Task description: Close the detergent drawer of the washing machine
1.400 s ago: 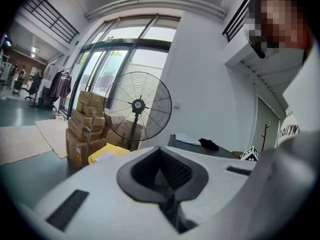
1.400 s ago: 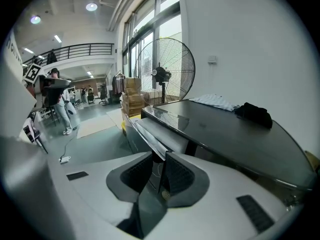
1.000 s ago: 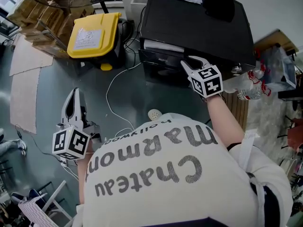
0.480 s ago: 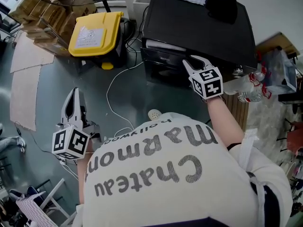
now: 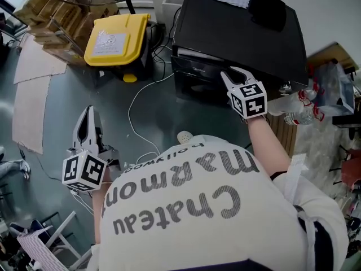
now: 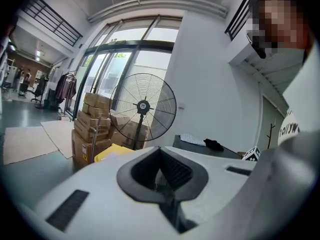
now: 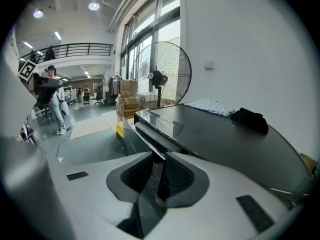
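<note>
The drawer [image 5: 194,55] sticks out slightly from the washing machine [image 5: 237,33], so 1 push remains. My right gripper [image 5: 234,75] pinches its front edge. My left gripper [image 5: 87,120] hangs closed and empty.

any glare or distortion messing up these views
Right gripper view: strong fisheye, black corners, daylight glaring off the glossy washing machine top. Left gripper view: same fisheye, bright backlit windows washing out detail. Head view: evenly lit, edges bowed.
</note>
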Tool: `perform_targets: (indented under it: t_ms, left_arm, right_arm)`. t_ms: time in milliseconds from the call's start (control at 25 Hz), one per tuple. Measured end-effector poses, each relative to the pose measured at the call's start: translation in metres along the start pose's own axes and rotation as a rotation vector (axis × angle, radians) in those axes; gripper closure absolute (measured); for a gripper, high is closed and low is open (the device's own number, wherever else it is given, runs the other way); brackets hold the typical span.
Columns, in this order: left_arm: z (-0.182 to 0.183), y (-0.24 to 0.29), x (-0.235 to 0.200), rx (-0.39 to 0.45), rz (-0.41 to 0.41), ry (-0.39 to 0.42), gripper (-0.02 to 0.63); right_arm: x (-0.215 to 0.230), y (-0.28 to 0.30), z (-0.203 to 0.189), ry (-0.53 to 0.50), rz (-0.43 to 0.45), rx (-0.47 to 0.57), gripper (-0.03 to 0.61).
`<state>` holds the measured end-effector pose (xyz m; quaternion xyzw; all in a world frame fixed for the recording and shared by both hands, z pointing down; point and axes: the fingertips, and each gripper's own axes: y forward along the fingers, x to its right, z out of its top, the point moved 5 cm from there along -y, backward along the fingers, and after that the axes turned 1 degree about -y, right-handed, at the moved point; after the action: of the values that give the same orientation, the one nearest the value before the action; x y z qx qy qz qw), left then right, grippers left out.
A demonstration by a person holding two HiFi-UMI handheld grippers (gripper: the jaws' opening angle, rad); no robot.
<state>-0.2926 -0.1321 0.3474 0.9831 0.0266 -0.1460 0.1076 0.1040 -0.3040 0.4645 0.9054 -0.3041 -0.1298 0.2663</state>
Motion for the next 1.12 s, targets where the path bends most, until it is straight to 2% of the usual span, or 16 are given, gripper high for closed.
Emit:
perform_targets:
  t_ms: [1120]
  left_arm:
    - [-0.001,0.008,-0.008,-0.005,0.022,-0.013,0.606]
  right_arm:
    - [0.012,0.013,0.006,0.019,-0.04,0.013,0.479]
